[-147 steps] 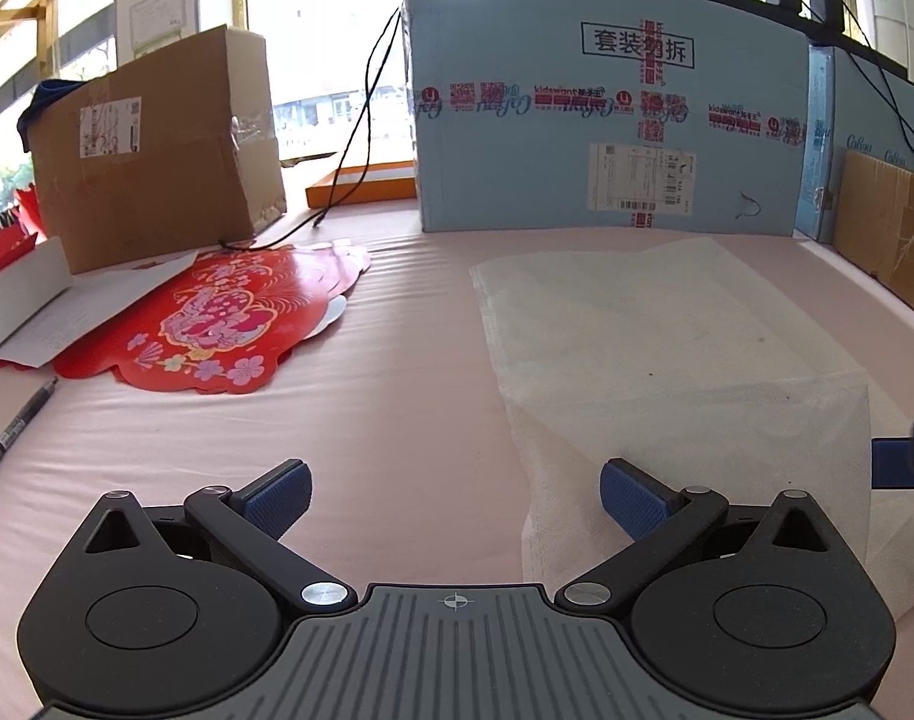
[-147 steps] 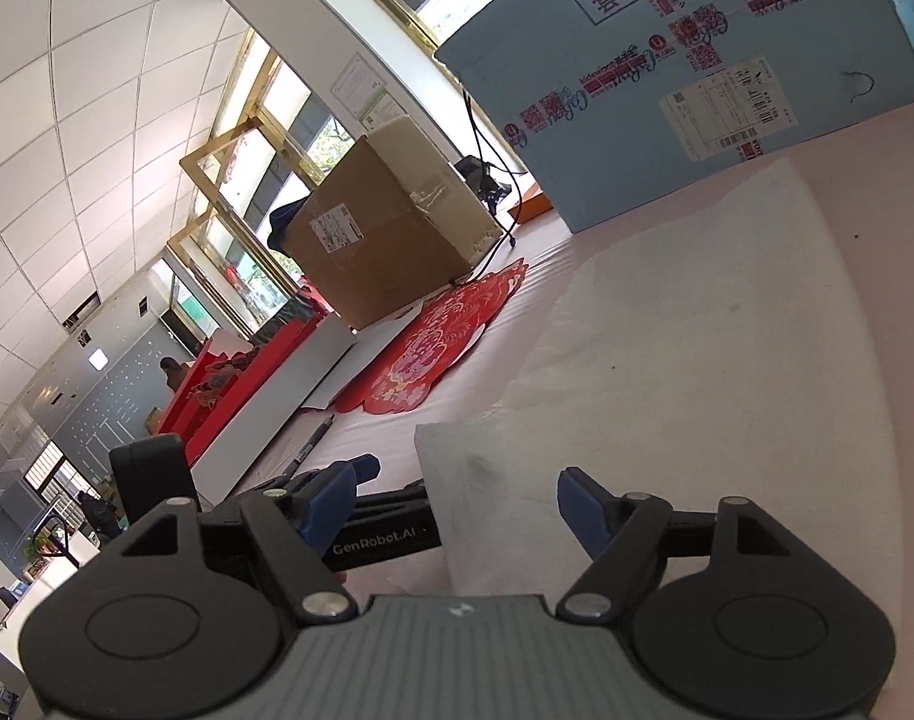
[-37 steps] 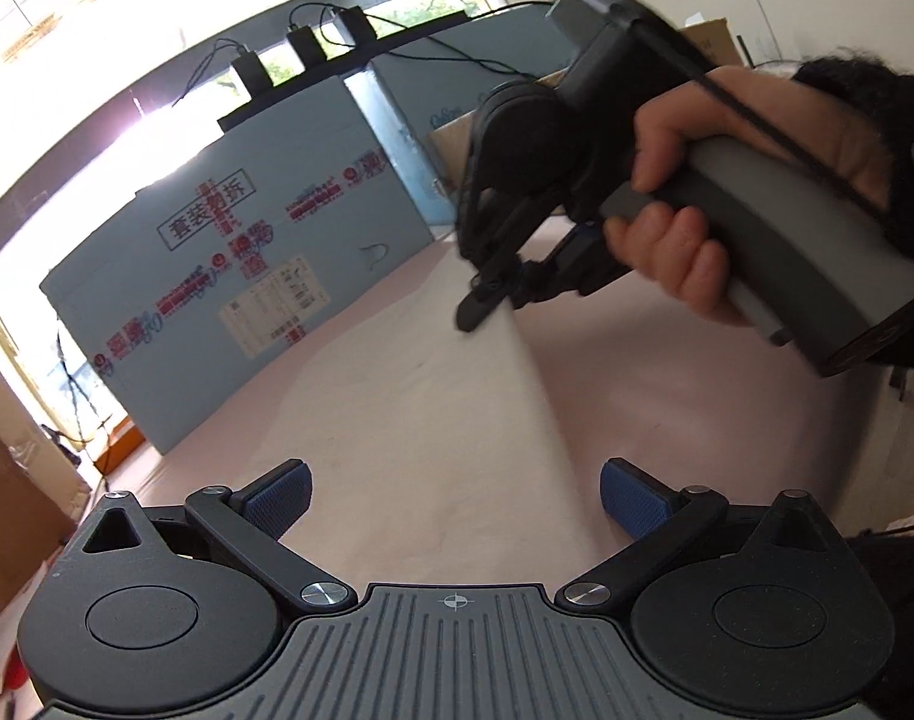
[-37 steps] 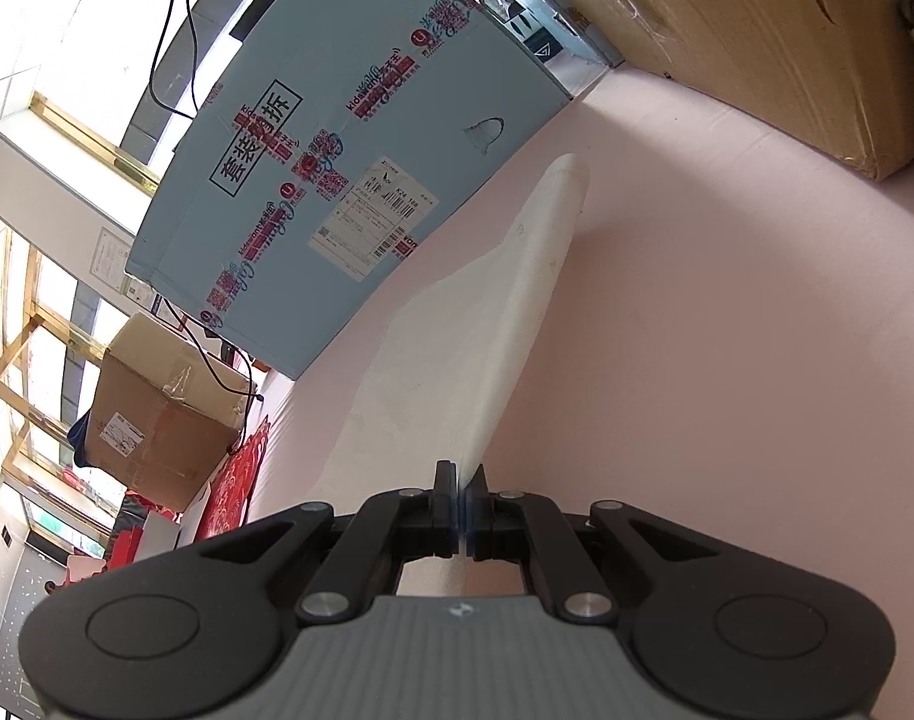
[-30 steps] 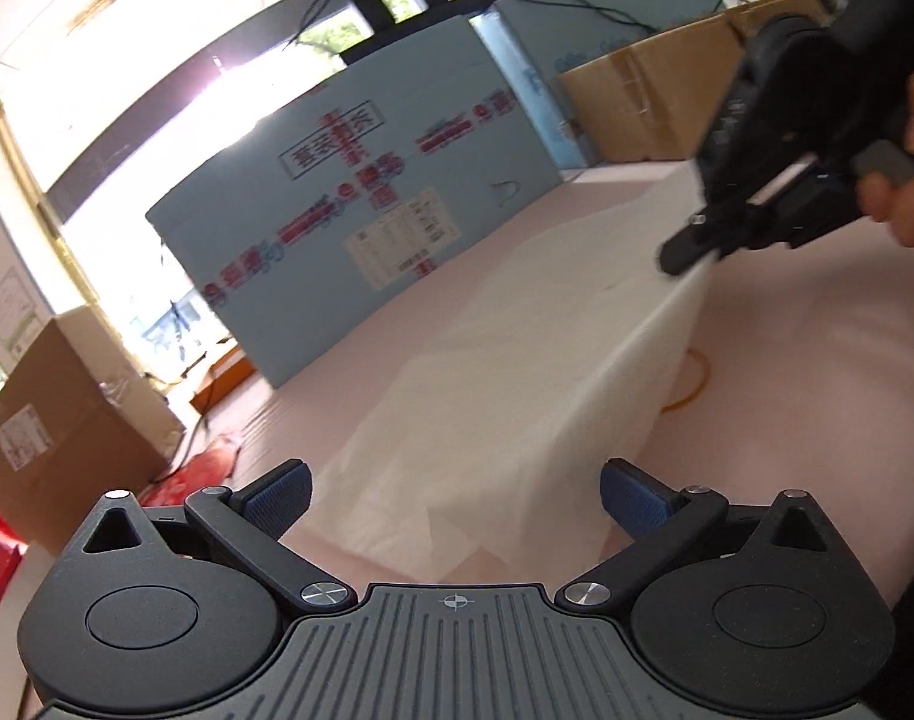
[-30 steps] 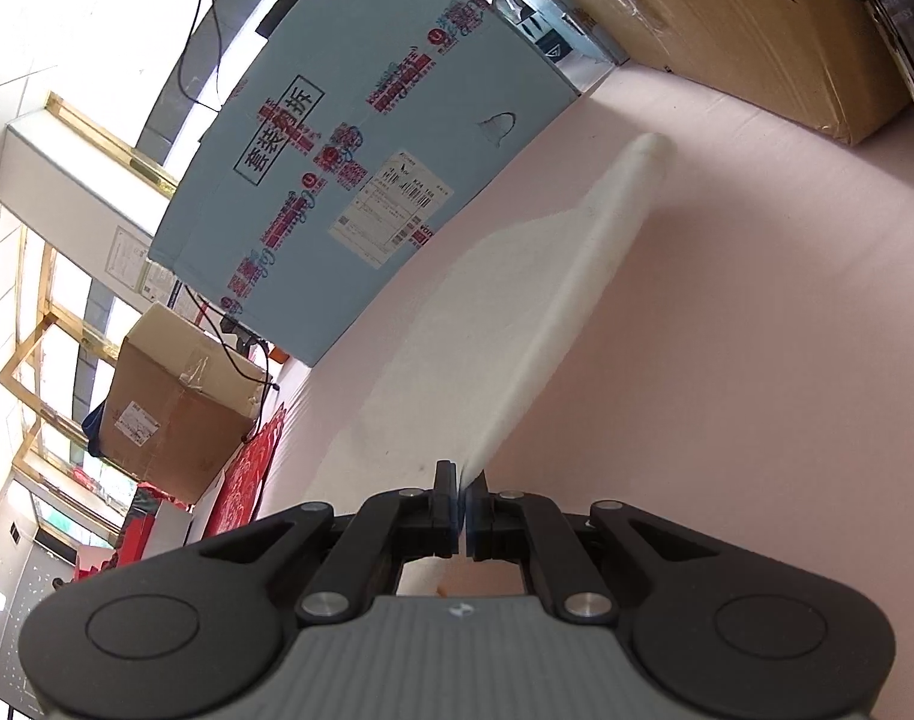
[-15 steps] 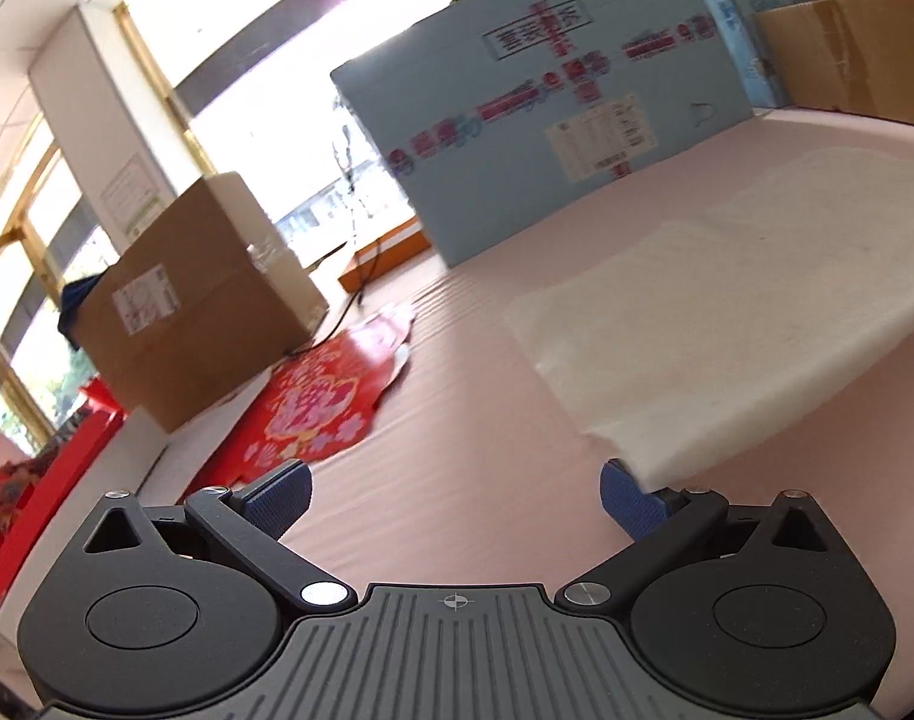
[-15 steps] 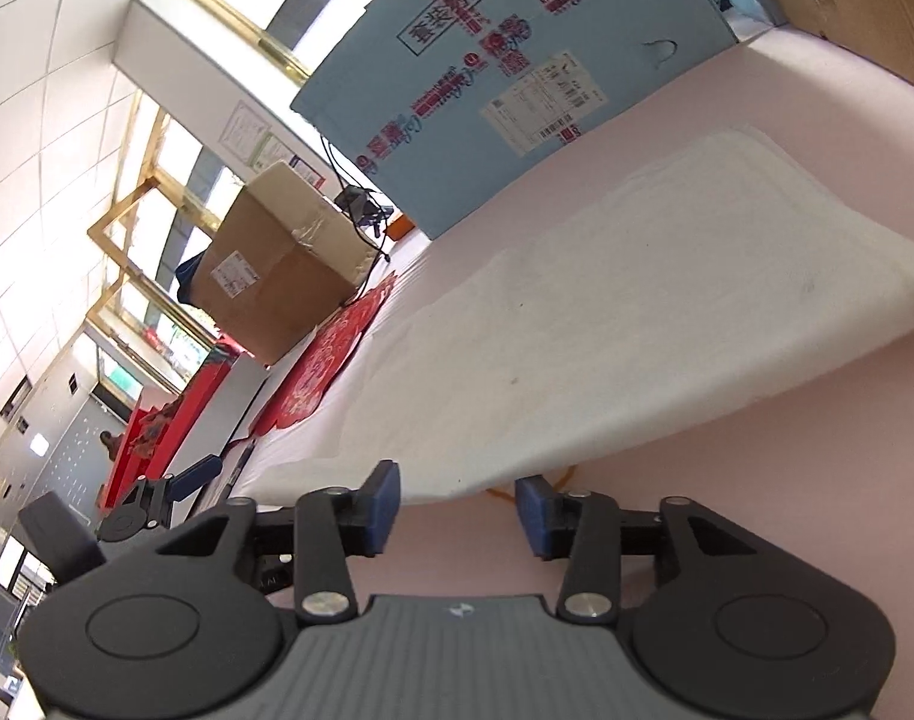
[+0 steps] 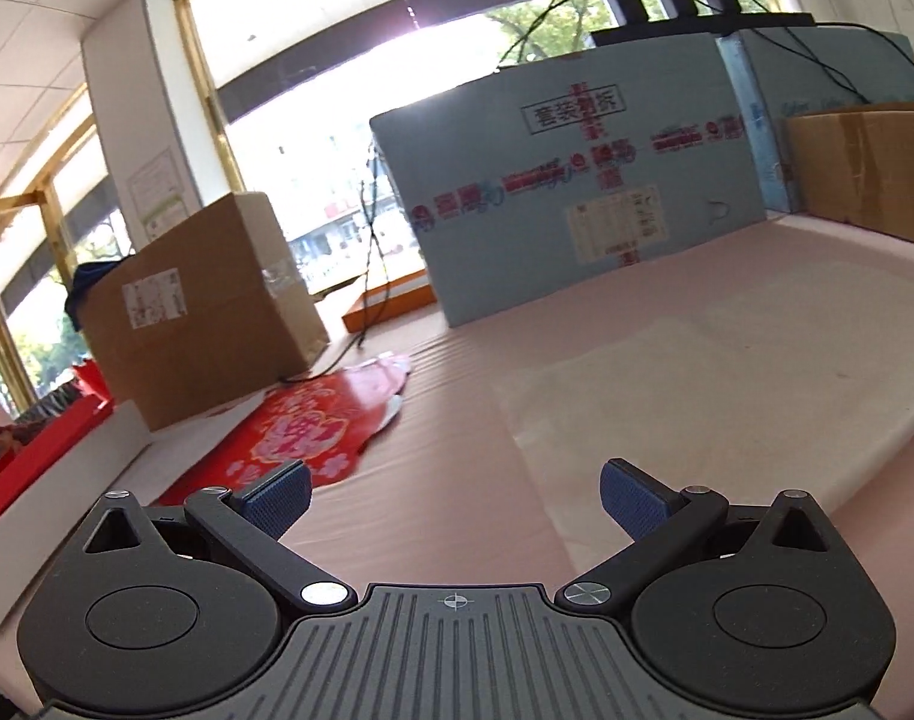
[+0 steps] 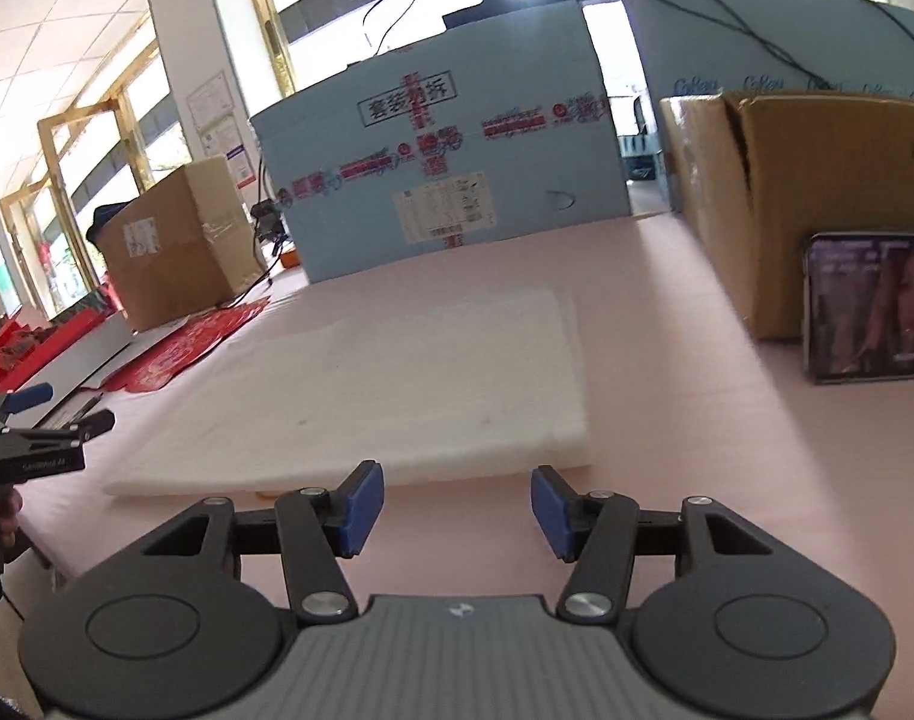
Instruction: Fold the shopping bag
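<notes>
Left wrist view: my left claw (image 9: pixel 453 495) wide open, empty. Shopping bag (image 9: pixel 715 384) ahead-right of claw, flat on pink table (image 9: pixel 457 420), one fold apparently done; further folds left. Bag's near edge just beyond right pad. Red paper decoration (image 9: pixel 312 426) ahead-left, apart.

Right wrist view: my right claw (image 10: pixel 453 507) opening, nothing between pads. Bag's near edge (image 10: pixel 348 480) just ahead. Phone (image 10: pixel 871 315) far right; open table between.

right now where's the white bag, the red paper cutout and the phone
white bag (image 10: pixel 396 384), right wrist view, middle of its top layer
red paper cutout (image 9: pixel 300 426), left wrist view, its patterned centre
phone (image 10: pixel 871 315), right wrist view, its lit screen
</notes>
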A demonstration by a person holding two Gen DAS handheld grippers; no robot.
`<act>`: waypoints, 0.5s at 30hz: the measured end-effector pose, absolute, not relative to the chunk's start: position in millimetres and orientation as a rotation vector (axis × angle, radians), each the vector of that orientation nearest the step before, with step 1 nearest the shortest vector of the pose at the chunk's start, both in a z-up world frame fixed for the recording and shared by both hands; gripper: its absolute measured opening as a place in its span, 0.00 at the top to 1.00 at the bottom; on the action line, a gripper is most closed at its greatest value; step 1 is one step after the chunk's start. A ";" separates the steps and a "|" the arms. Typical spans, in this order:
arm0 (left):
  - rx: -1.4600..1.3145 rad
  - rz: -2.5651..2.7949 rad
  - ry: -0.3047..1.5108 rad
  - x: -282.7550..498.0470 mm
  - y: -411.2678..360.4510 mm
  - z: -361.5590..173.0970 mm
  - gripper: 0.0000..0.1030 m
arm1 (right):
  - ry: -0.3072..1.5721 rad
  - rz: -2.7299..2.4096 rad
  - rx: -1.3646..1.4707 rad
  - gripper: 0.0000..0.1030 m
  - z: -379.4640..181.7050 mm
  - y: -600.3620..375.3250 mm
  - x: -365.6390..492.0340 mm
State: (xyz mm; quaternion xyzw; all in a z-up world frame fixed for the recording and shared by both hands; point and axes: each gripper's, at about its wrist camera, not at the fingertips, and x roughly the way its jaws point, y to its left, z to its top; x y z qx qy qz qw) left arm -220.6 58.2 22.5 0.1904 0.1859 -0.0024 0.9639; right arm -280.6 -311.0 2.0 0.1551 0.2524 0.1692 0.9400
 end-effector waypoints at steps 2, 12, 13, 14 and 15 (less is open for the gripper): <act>0.397 -0.061 0.380 -218.2 44.4 18.3 0.00 | 0.476 0.326 0.357 0.40 4.7 -319.2 -278.3; 0.430 -0.172 0.419 -210.3 12.9 0.8 0.00 | 0.538 0.269 0.288 0.48 -3.6 -316.4 -243.7; 0.434 -0.177 0.423 -209.4 11.7 -0.3 0.00 | 0.548 0.273 0.279 0.54 -5.9 -317.4 -246.2; 0.438 -0.185 0.428 -208.4 10.6 -1.4 0.00 | 0.559 0.277 0.270 0.58 -8.3 -318.5 -248.8; 0.441 -0.190 0.430 -207.6 9.7 -1.7 0.00 | 0.565 0.278 0.262 0.60 -10.2 -318.8 -251.5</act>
